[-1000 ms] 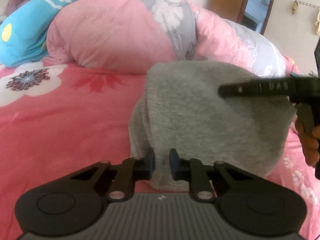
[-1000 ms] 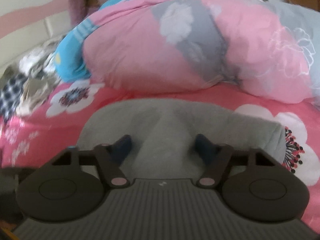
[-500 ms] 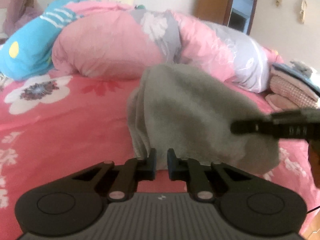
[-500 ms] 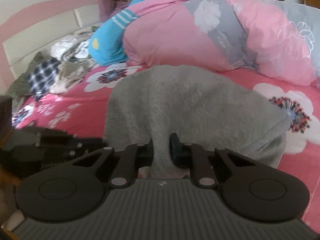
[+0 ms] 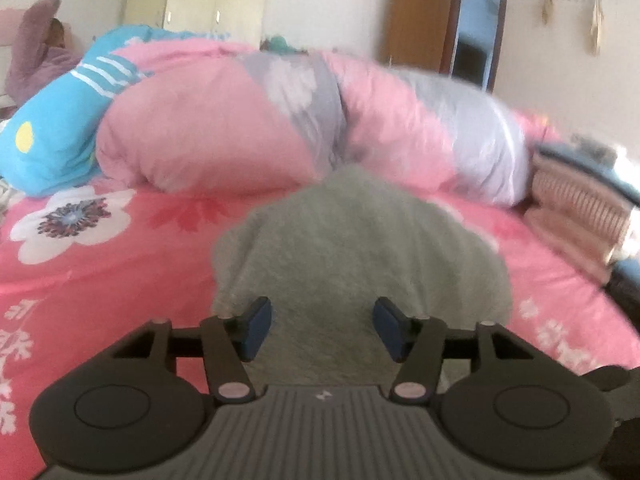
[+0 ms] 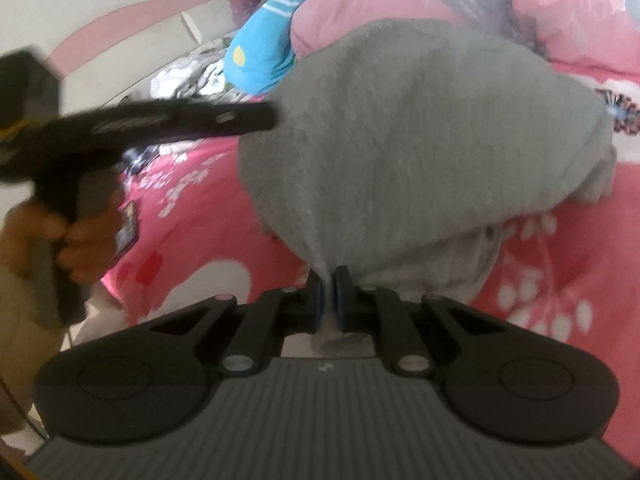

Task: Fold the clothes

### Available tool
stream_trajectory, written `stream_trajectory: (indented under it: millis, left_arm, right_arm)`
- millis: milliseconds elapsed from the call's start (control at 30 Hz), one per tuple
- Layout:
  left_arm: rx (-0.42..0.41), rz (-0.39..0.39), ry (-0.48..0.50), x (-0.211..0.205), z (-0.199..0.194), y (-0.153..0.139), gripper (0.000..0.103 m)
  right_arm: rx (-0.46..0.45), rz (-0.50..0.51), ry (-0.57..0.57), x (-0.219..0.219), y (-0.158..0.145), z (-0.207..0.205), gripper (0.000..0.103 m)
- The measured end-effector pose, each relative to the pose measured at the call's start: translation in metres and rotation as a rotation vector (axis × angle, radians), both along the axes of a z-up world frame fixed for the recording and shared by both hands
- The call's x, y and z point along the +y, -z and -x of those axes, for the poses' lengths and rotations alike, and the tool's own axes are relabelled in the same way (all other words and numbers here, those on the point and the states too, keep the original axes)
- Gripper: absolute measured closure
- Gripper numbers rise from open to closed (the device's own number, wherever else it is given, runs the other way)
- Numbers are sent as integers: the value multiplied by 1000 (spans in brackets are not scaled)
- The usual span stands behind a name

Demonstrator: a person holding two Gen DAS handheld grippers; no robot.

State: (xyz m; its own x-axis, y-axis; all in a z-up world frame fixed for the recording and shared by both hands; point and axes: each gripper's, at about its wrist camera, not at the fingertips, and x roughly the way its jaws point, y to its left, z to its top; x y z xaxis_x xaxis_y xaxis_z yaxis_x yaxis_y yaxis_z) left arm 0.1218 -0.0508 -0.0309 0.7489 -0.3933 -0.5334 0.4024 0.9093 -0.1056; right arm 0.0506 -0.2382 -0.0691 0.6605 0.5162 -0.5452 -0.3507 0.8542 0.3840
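1. On the pink floral bedsheet (image 5: 100, 272), one grey fleece garment (image 5: 360, 248) is seen, bunched into a mound.
2. Its near edge is pinched by the right gripper (image 6: 329, 294), fingers pressed together.
3. The left gripper (image 5: 322, 328) is spread, holding nothing.
4. One rolled pink duvet (image 5: 224, 128) and one blue plush pillow (image 5: 60, 120) are seen behind.

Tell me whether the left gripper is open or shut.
Open: the left gripper has its blue pads spread wide over the grey garment.
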Motion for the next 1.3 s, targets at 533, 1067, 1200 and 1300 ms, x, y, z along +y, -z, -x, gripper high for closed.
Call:
stream_trajectory:
  millis: [533, 1067, 1200, 1300]
  left_arm:
    - [148, -46, 81, -3, -5, 42, 95]
    - [61, -19, -39, 6, 15, 22, 3]
    - [44, 6, -73, 11, 20, 18, 2]
    - [26, 58, -91, 20, 24, 13, 6]
  right_arm:
    - [-61, -406, 488, -130, 0, -20, 17]
    - [3, -319, 485, -113, 14, -79, 80]
    - [-52, -278, 459, -104, -1, -65, 86]
    - [-108, -252, 427, -94, -14, -55, 88]
